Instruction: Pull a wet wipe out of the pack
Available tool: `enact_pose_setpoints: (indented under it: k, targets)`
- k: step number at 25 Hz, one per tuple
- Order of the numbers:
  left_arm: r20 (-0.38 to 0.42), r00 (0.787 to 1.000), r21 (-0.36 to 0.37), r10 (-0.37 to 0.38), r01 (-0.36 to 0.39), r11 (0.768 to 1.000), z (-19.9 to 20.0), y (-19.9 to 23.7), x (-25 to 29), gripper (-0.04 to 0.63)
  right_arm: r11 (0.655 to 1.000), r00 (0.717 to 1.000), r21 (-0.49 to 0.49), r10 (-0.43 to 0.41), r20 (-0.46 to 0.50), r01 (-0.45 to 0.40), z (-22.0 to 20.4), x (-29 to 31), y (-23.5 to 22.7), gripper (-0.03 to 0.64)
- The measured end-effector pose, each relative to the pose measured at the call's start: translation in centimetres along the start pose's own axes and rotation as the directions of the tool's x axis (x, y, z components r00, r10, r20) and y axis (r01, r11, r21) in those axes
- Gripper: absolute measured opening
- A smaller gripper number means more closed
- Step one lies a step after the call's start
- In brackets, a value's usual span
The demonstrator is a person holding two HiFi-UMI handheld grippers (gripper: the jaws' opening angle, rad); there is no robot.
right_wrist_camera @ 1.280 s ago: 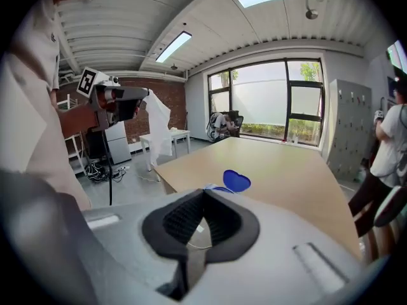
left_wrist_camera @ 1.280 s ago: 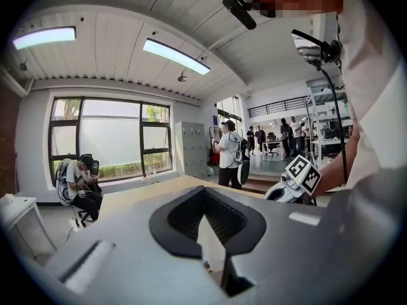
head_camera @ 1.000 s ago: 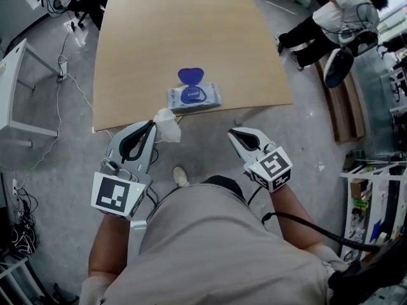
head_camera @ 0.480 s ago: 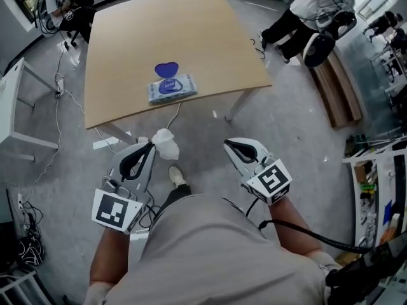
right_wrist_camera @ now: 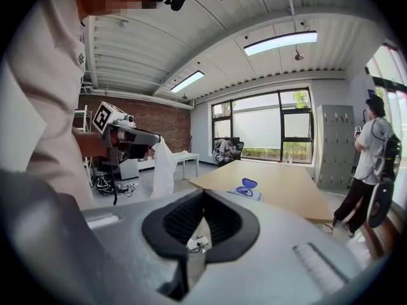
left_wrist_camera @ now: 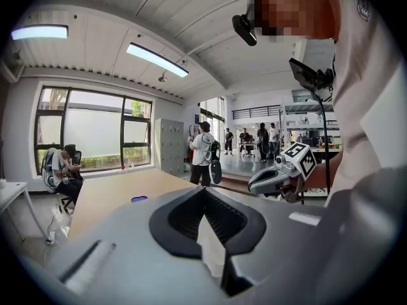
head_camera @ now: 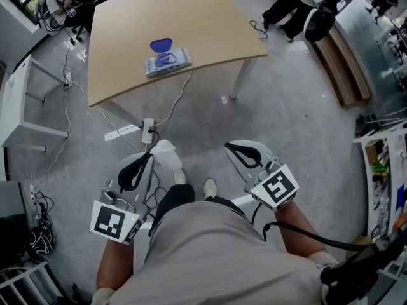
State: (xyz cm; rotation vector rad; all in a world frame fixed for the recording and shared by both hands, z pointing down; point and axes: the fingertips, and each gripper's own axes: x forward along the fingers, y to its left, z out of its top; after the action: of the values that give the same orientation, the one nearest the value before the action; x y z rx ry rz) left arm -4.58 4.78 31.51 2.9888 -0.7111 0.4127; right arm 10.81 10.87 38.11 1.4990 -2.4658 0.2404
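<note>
Well away from the pack point(head_camera: 166, 61), left gripper point(head_camera: 151, 155) clamps the wet wipe point(head_camera: 165, 153) — right gripper point(head_camera: 230, 147) closed, empty.

A wooden worktop point(head_camera: 203, 18) carries a wet-wipe pack point(head_camera: 169, 62) near its front edge, blue lid point(head_camera: 161, 45) flipped open. A power strip point(head_camera: 147, 131) lies on the grey floor point(head_camera: 292, 107).

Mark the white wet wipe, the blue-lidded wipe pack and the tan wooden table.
white wet wipe point(head_camera: 164, 152), head view: its bunched middle.
blue-lidded wipe pack point(head_camera: 170, 62), head view: middle of the pack body.
tan wooden table point(head_camera: 191, 11), head view: bare top beyond the pack.
</note>
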Motion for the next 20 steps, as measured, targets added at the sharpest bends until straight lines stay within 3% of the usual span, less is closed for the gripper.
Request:
enact_pose_setpoints:
  k: [9,20]
  targets:
    - [0.085,0.994,0.049,-0.067,0.063,0.997,0.6,-1.1,-6.0,0.006,0.998,0.998,-0.023,-0.063,0.009,0.063,1.2,-1.7,6.8,0.002]
    - [0.082,0.981,0.08,-0.175,0.169,0.982,-3.2,2.1,-19.6,0.006,0.994,0.994,-0.018,-0.108,0.026,0.109,4.3,3.2,21.7,0.003]
